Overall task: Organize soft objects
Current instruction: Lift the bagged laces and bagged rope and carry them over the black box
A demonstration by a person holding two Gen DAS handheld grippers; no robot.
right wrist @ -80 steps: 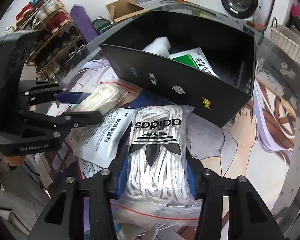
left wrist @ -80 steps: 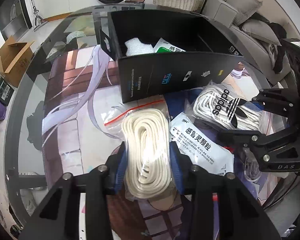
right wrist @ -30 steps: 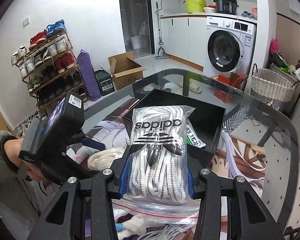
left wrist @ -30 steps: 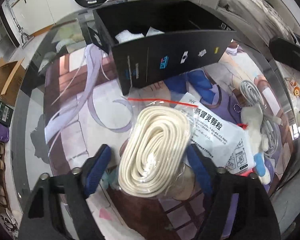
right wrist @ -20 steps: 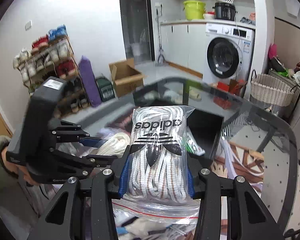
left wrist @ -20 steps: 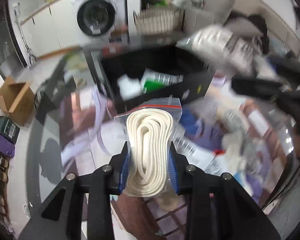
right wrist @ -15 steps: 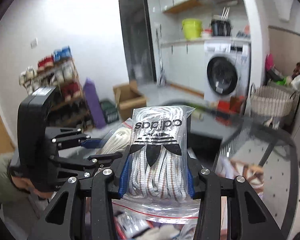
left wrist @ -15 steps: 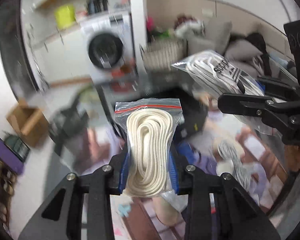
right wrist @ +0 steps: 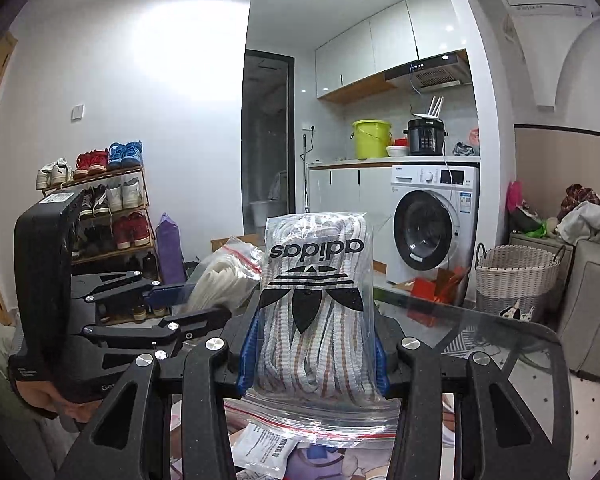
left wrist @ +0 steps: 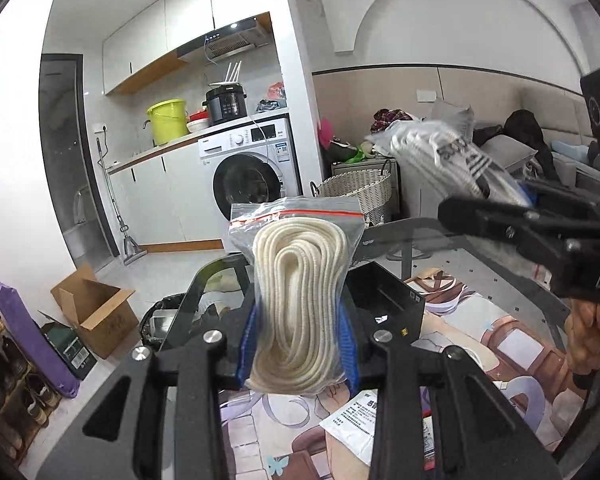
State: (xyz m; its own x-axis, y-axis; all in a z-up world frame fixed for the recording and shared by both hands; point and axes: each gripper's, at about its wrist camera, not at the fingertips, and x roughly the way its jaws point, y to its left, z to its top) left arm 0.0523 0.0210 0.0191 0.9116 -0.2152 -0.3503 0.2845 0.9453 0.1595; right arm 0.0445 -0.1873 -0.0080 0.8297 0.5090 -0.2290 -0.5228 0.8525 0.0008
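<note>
My left gripper point(left wrist: 298, 344) is shut on a clear zip bag of cream rope point(left wrist: 300, 304) and holds it upright, high above the table. My right gripper point(right wrist: 312, 356) is shut on a clear adidas bag of white laces point(right wrist: 314, 312), also raised high. Each gripper shows in the other's view: the right one with its bag point(left wrist: 452, 160) at upper right, the left one with its bag point(right wrist: 220, 276) at left. The black box point(left wrist: 384, 304) sits on the table below, partly hidden behind the rope bag.
A white medicine packet point(left wrist: 360, 428) lies on the printed mat on the glass table point(left wrist: 480, 264); it also shows in the right wrist view point(right wrist: 268, 452). Beyond are a washing machine point(left wrist: 252, 176), a wicker basket point(left wrist: 356, 196), a cardboard box point(left wrist: 100, 312) and a shoe rack point(right wrist: 108, 216).
Both grippers have risen from the table with their bags and tilted up toward the room. The left gripper shut on the rope bag about a second ago; the box now lies far below.
</note>
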